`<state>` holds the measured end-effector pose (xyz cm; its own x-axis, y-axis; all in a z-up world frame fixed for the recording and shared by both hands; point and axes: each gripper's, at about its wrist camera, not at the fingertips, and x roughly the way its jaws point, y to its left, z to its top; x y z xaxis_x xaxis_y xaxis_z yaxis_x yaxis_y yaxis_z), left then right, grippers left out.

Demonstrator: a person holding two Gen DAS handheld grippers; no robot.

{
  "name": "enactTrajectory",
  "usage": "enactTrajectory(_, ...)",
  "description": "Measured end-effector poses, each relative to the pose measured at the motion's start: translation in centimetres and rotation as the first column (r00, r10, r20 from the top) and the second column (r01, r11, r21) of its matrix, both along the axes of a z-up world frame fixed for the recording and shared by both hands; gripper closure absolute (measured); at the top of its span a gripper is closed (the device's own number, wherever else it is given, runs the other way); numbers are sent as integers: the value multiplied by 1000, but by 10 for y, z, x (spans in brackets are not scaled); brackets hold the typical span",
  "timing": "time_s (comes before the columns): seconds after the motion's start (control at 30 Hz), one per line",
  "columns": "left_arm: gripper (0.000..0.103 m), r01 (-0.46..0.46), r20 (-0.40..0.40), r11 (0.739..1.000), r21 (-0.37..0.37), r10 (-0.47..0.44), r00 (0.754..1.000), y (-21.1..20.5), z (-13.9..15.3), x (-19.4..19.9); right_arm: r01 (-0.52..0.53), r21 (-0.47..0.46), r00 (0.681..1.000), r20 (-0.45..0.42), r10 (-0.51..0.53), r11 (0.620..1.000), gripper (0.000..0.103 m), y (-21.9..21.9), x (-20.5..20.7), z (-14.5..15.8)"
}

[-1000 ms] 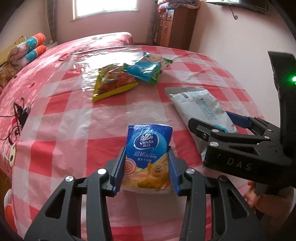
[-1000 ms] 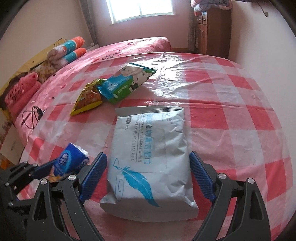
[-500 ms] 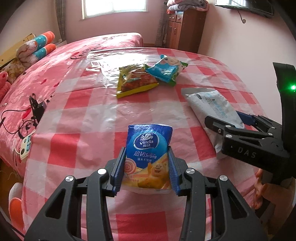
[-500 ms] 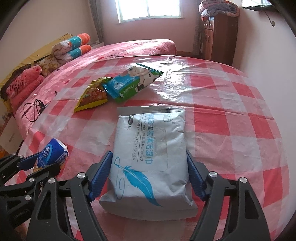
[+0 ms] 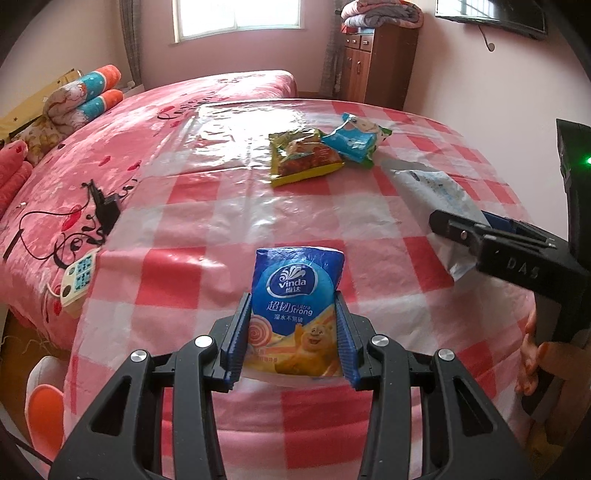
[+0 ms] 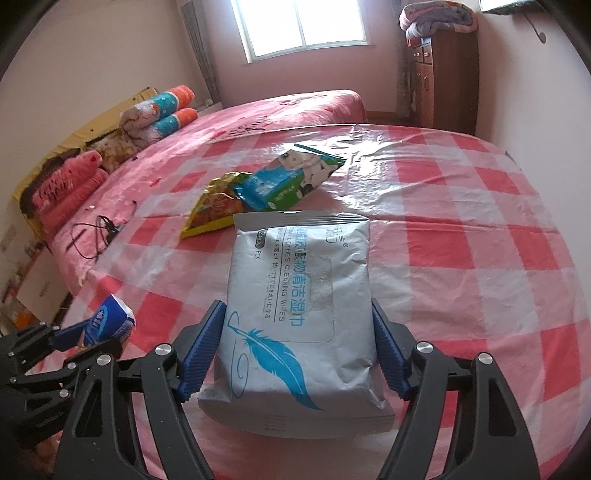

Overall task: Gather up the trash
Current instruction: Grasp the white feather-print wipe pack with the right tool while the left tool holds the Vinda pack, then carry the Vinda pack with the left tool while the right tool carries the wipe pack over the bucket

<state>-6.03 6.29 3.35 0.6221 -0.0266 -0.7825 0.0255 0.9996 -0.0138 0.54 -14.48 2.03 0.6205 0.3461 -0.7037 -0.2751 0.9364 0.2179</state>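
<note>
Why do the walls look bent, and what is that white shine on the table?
Left wrist view: fisheye lens curves the walls; window is blown out and glares off the plastic tablecloth. Right wrist view: same bending, dark corners, glare on the tablecloth; wipes pack stays sharp.

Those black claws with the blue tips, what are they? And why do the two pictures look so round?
They are tongs a person squeezes, one in each hand, each carrying a wide-eyed camera that bends the picture. The left hand-held gripper pinches a small blue tissue pack. The right hand-held gripper squeezes a big grey wipes pack. Farther off, on the red-checked tablecloth, lie a yellow snack bag and a blue-green packet.
</note>
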Motion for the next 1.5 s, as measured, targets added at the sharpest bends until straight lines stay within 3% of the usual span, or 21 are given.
enactTrajectory(0.6, 59, -26, 8, 1000, 2, 26, 1000, 34, -3, -28, -74, 195, 993, -79, 91, 978, 28, 15, -11, -2)
enactTrajectory(1.5, 59, -88, 13, 994, -60, 89, 996, 99, -9, -74, -220, 109, 973, -50, 227, 969, 28, 93, -58, -1)
